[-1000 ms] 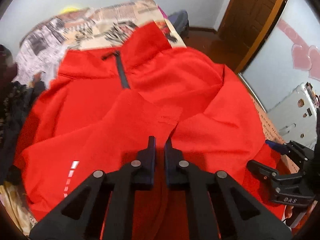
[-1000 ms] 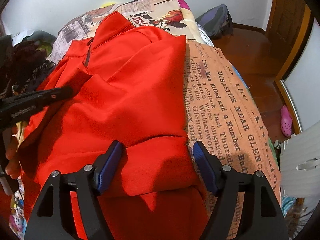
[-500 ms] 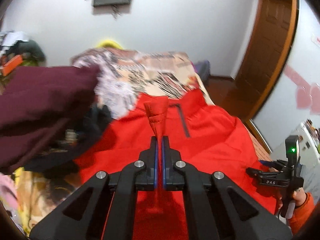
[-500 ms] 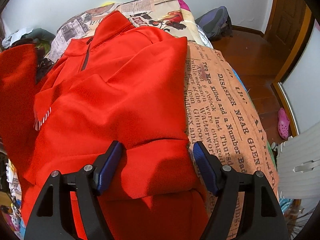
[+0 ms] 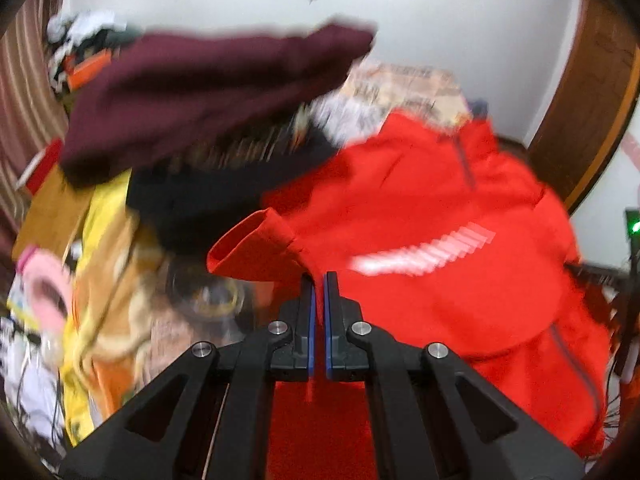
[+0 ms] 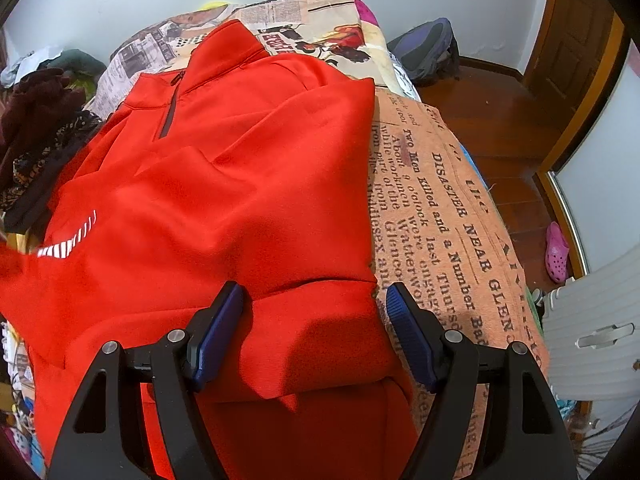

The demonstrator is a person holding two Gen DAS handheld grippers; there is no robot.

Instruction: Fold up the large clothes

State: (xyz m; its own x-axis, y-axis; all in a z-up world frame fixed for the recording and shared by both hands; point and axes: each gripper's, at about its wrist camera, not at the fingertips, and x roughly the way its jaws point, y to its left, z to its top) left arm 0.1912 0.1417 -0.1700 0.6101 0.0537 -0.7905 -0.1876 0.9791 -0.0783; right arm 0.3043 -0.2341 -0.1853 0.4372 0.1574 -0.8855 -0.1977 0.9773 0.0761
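Note:
A large red zip-neck jacket lies spread on the bed, collar at the far end. Its sleeve, marked with white stripes, is stretched out to the jacket's left side. My left gripper is shut on red fabric just behind the sleeve's open cuff and holds it up off the bed; this view is blurred. My right gripper hovers open at the near right of the jacket, its blue pads either side of a raised fold at the hem, not pressing it.
A maroon garment and dark clothes are heaped left of the jacket. The newspaper-print bedcover shows bare on the right. Beyond the bed's edge are a backpack, a pink shoe, a white case and a wooden door.
My left gripper has swung left with the sleeve, drawing it off the jacket's front and out to the side. The right gripper has stayed where it was, still open.

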